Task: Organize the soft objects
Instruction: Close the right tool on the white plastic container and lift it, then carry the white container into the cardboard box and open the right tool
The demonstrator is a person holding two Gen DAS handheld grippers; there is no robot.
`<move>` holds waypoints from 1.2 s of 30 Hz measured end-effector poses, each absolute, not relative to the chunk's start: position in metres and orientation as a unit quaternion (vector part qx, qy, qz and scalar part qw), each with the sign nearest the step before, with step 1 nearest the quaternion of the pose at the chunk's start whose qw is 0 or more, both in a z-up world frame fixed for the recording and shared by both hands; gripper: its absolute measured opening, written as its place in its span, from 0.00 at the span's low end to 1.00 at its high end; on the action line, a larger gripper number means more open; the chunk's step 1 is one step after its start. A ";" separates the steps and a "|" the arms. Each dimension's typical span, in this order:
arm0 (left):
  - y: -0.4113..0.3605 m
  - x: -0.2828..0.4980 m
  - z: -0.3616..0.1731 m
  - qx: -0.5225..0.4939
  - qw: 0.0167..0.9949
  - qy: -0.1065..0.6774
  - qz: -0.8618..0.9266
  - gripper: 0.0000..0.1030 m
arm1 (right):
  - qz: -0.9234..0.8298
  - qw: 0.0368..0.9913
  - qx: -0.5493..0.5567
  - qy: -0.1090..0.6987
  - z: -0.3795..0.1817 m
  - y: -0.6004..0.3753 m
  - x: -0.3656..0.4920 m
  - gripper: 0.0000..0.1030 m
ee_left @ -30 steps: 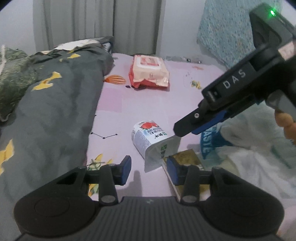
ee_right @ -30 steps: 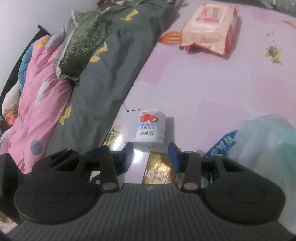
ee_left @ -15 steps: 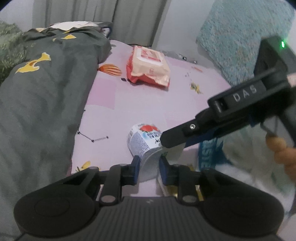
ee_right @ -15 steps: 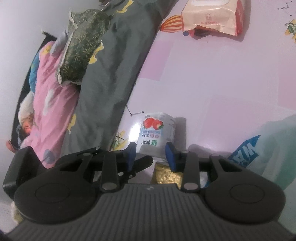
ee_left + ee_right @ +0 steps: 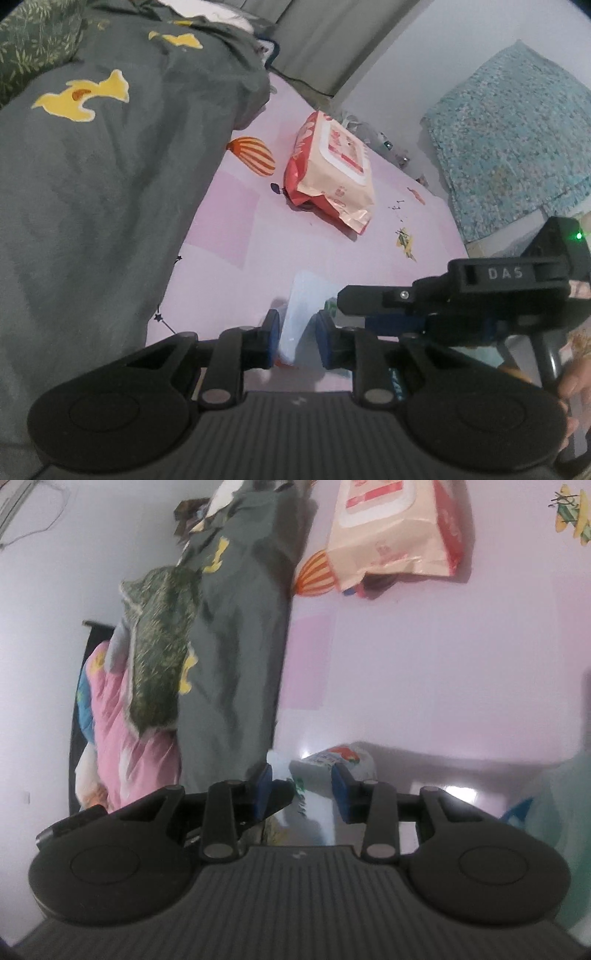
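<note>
A small white soft pack (image 5: 299, 306) with a red fruit print is pinched edge-on between the blue pads of my left gripper (image 5: 298, 341), just above the pink bedsheet (image 5: 332, 251). My right gripper (image 5: 356, 312) comes in from the right with its fingertips at the pack's other end. In the right wrist view the pack (image 5: 343, 760) lies between the fingers of my right gripper (image 5: 302, 781). Its right pad overlaps the pack, but the blur hides whether it presses. A left gripper finger (image 5: 280, 797) crosses in front of the other pad.
A pink-and-red wet-wipes pack (image 5: 332, 177) lies farther up the sheet. A grey blanket (image 5: 92, 203) with yellow prints, a green pillow (image 5: 159, 657) and a pink quilt (image 5: 122, 738) fill the left side. A teal cloth (image 5: 517, 129) hangs at the right, and a pale plastic bag (image 5: 554, 794) lies nearby.
My left jaws closed from wide apart onto the white pack. Both grippers rolled and moved in, and the right gripper's fingers came around the pack's other end.
</note>
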State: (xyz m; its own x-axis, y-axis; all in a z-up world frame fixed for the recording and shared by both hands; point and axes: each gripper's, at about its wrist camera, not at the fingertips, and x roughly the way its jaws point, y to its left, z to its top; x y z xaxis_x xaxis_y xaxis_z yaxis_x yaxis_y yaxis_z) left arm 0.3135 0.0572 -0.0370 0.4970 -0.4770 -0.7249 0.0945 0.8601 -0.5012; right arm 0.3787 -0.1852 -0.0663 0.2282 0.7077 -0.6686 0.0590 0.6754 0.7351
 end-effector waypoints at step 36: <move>-0.112 0.207 0.114 -0.118 0.855 0.399 -0.309 0.21 | 0.193 0.772 0.389 0.464 0.073 -0.356 0.211 0.20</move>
State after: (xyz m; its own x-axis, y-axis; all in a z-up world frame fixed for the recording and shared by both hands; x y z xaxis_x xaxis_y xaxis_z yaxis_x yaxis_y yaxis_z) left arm 0.2069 -0.1115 0.1141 0.4908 -0.6231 -0.6090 0.4357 0.7808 -0.4478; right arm 0.2113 -0.3561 0.0733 0.4950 0.6591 -0.5662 0.0620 0.6232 0.7796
